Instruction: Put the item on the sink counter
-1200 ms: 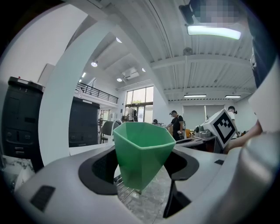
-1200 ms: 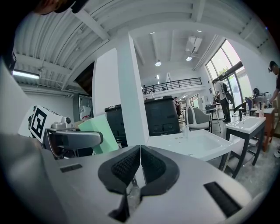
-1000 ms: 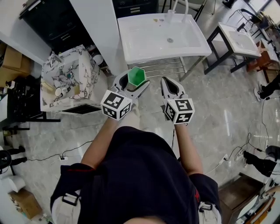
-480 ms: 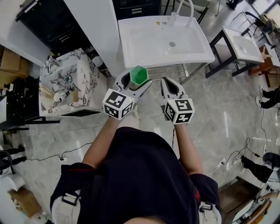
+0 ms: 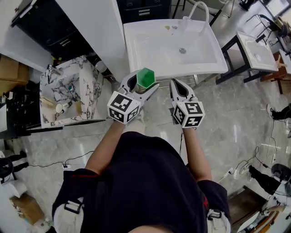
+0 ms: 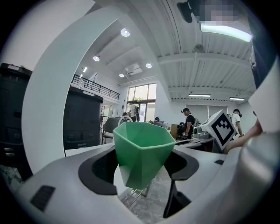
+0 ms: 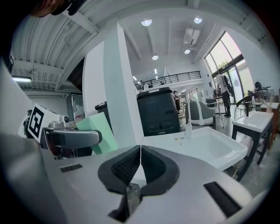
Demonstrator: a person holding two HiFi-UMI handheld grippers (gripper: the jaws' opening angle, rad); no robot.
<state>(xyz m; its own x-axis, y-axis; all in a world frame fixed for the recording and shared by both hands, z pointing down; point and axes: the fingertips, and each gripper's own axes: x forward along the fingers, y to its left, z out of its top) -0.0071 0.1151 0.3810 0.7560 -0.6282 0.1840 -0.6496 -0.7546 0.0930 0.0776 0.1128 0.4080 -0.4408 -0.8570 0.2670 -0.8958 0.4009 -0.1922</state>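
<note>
Both hand-held grippers have closed in on the white sink (image 5: pixel 132 45) since the earlier frames: floor and a stretch of rack used to show between the jaw tips and the sink's front edge, now the tips sit right at that edge in the head view. Forearms are stretched forward and roughly parallel, grippers side by side and apart, pointing ahead and close to level, marker cubes (image 5: pixel 122 108) facing up toward the head camera. The left hand-held gripper (image 5: pixel 144 82) is grasping the green cup (image 5: pixel 146 76): the left gripper view shows the faceted cup (image 6: pixel 142 151) upright, mouth up, wedged between the two dark pads with the jaws spread wide around it. Same grip and same cup attitude as before, no slip visible. The cup is in the air, overlapping the sink's front rim in the head view, not resting on the surface. The right hand-held gripper (image 5: pixel 175 83) is clenched with nothing in it; in the right gripper view (image 7: pixel 140 164) the pads meet along a thin seam, as they did earlier. That view also has the sink basin (image 7: pixel 205 148) ahead and to the right, and the cup (image 7: pixel 97 131) off to the left. The faucet (image 5: pixel 200 10) is at the sink's far edge; the marbled basin (image 5: pixel 63 93) stands to the left on the floor (image 5: pixel 236 127).
</note>
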